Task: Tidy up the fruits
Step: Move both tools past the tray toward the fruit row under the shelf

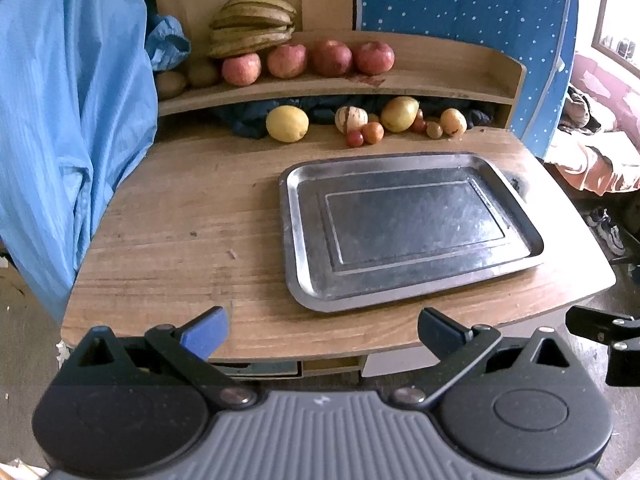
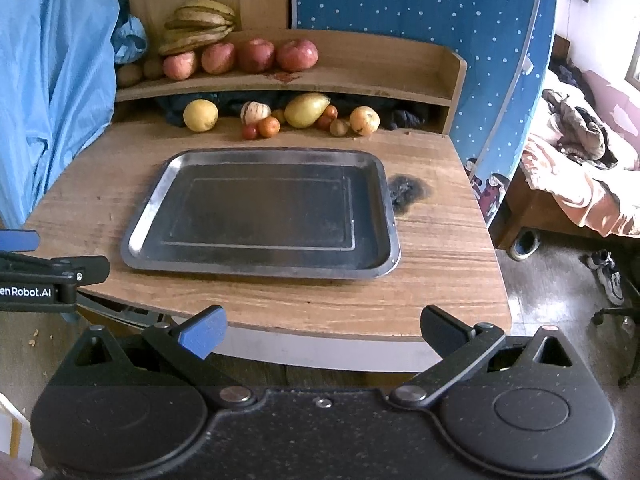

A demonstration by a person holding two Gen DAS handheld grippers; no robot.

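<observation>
At the far left a blue cloth [image 1: 60, 120] hangs down beside the wooden surface [image 1: 180, 220]. The left gripper [image 1: 323, 334] hovers off the near edge of the surface, its jaws spread wide with nothing between them. The right gripper [image 2: 323, 330] hangs at the same near edge, further right, also wide and holding nothing; its tip shows at the right edge of the left view, and the left one's side shows at the left edge of the right view.

On the shelf [image 2: 360, 76] at the far side, two small brown fruits [image 1: 186, 78] sit at the left end. Beside them a bunch of bananas [image 1: 254, 26] leans against the back board, and four red apples [image 1: 308, 60] stand in a row just in front and to the right of it.

Below the shelf, on the surface, a lemon [image 1: 287, 123] lies alone at the left. Well to its right comes a cluster: a striped pale fruit [image 1: 349, 118], small red tomatoes [image 1: 366, 135] in front of it, a yellow-green mango [image 1: 400, 113], more small fruits partly hidden behind it, and a yellow fruit [image 1: 453, 121] at the right end.

A metal tray [image 2: 140, 236] lies flat in the middle of the surface, near of the fruit and apart from it. Just right of the tray is a dark burn mark [image 2: 408, 194]. Far right, a bed [image 2: 580, 184] with clothes.
</observation>
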